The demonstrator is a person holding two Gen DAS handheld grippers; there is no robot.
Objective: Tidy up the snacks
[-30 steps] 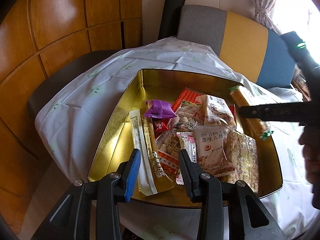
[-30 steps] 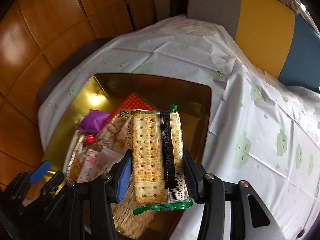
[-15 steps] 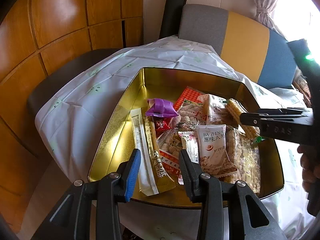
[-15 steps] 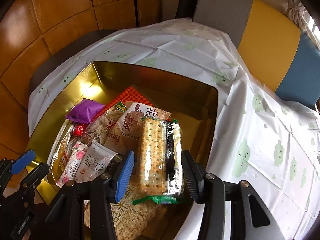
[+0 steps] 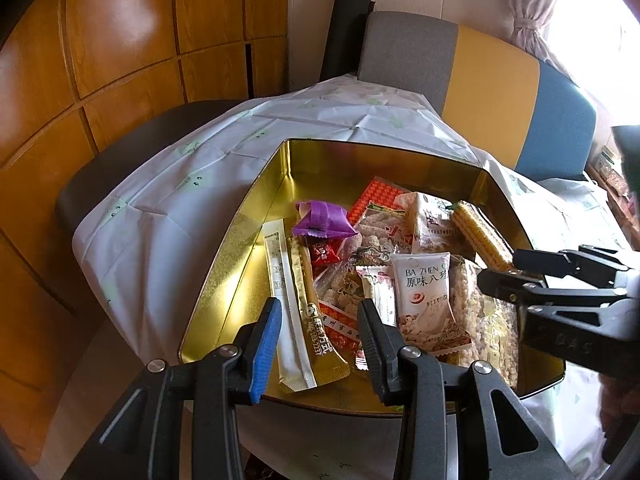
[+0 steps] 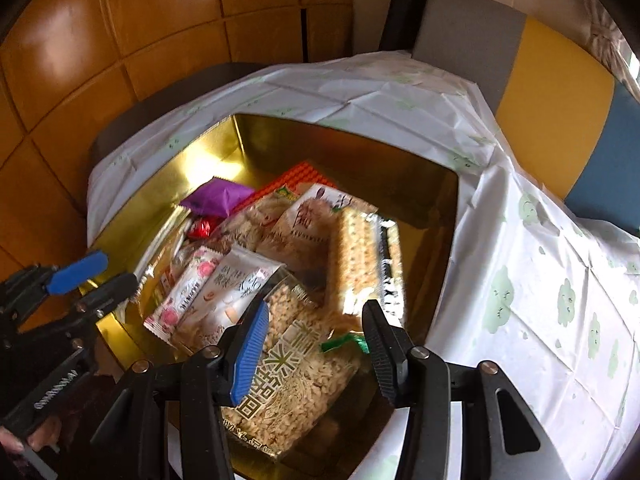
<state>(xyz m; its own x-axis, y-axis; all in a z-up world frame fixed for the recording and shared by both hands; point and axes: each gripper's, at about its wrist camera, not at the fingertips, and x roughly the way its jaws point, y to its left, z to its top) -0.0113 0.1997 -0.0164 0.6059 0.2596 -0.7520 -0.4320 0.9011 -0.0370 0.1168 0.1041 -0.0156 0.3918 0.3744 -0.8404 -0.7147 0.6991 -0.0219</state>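
A gold tin (image 5: 360, 160) on the table holds several snack packets: a purple one (image 5: 324, 220), a white one (image 5: 424, 300), long gold and white sticks (image 5: 308, 304) and a puffed-rice pack (image 6: 292, 368). My right gripper (image 6: 316, 308) is low over the tin's right side. It grips the near end of a cracker pack (image 6: 354, 256), which leans onto the other snacks. From the left wrist, the same cracker pack (image 5: 478, 234) ends between the right gripper's (image 5: 502, 270) fingers. My left gripper (image 5: 320, 308) hangs open at the tin's near edge with nothing between its fingers.
A white tablecloth (image 6: 540, 280) with green prints covers the table to the right of the tin. A chair with a grey, yellow and blue back (image 5: 492, 76) stands behind the table. Wooden wall panels (image 5: 120, 40) close off the left side.
My right gripper has carried the cracker pack leftward and down into the tin, and the pack has rolled and tipped onto the other snacks. The left gripper has stayed still.
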